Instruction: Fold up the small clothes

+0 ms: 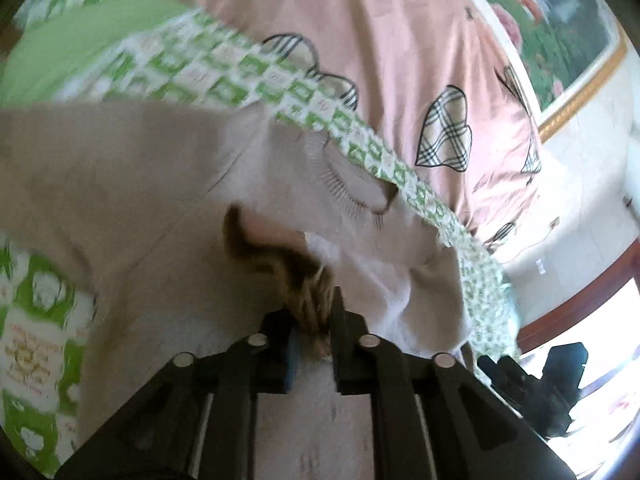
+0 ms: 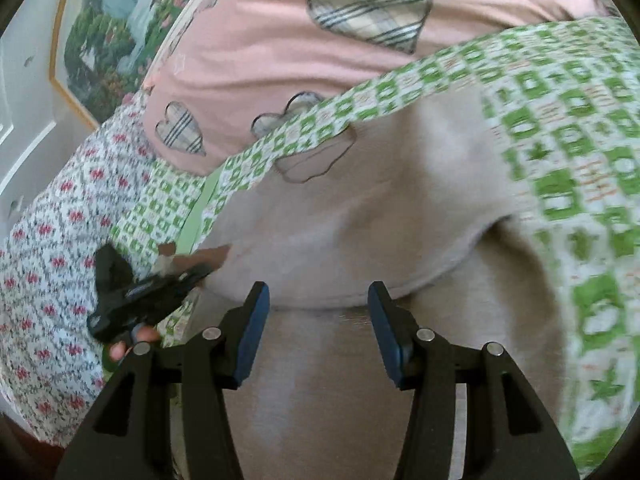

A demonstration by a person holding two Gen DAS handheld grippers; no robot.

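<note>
A small beige knit garment [image 1: 140, 184] lies spread on a green-checked sheet [image 1: 224, 76]. It has a brown striped trim piece [image 1: 280, 256]. My left gripper [image 1: 316, 320] is shut on that trim, which bunches between its narrow-set fingers. In the right wrist view the same beige garment [image 2: 360, 208] fills the middle, with a folded edge just beyond my right gripper [image 2: 319, 296]. The right gripper is open, its blue pads wide apart above the cloth and nothing pinched between them. The left gripper [image 2: 152, 292] shows at the garment's left edge, with a person's fingers [image 2: 132, 340] behind it.
A pink quilt with plaid hearts [image 2: 260, 40] lies beyond the green-checked sheet [image 2: 560, 140]. A red-and-grey floral blanket [image 2: 48, 240] covers the left side. A framed landscape painting [image 2: 112, 20] hangs on the wall behind. The right gripper's black body [image 1: 540, 376] shows at lower right.
</note>
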